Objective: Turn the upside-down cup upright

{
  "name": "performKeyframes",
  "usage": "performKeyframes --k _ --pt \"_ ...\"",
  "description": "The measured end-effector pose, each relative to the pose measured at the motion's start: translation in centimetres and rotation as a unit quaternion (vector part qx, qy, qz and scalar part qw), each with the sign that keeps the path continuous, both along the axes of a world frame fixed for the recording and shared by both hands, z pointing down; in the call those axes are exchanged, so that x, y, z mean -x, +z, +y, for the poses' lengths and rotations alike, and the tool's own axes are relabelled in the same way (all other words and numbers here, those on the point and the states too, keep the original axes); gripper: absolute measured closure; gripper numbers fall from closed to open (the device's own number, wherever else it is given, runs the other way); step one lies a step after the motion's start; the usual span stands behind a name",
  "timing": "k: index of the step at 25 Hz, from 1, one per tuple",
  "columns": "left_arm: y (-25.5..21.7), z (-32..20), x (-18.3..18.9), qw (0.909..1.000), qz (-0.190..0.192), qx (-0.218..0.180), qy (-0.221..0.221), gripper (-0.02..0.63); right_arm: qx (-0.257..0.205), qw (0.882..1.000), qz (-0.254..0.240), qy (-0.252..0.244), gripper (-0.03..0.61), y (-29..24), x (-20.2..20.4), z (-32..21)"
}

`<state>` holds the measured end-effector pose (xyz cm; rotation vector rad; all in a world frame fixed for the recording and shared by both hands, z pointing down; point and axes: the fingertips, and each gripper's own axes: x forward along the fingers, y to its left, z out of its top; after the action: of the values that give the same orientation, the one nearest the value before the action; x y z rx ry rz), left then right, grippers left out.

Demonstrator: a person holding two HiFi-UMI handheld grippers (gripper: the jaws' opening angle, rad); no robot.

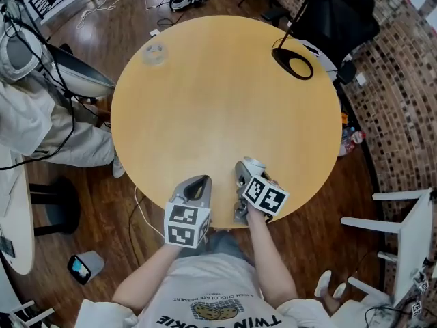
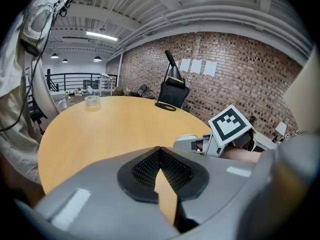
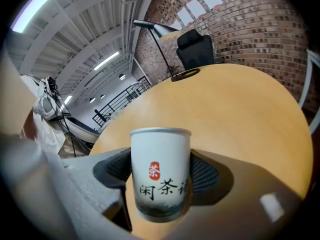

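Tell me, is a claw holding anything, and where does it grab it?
The right claw grips the white cup by its sides, around the middle. The left claw is shut, empty.

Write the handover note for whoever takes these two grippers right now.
Left gripper: jaws together, empty, near the table's near edge.
Right gripper: shut on the white cup, pads on its two sides.
Cup: at the near edge of the table, rim on top and print reading the right way up, so it looks upright.
Done: the turn itself, by the look of it.
Left: set the cup on the table if it is not down yet (I cannot tell whether its base touches), then open the right gripper and back off.
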<state>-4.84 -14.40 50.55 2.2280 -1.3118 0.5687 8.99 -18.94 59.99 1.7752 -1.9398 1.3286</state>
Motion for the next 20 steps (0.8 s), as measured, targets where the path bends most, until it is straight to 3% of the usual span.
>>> performKeyframes --k 10,20 --pt "0.4 -0.1 -0.1 1.0000 0.001 0.007 0.006 0.611 0.002 0.992 0.097 -0.076 0.239 1.0 0.7 -0.6" --pt "0.3 -0.7 -0.7 0.9999 0.007 0.008 0.010 0.611 -0.010 0.989 0.116 -0.093 0.239 0.6 0.6 -0.7"
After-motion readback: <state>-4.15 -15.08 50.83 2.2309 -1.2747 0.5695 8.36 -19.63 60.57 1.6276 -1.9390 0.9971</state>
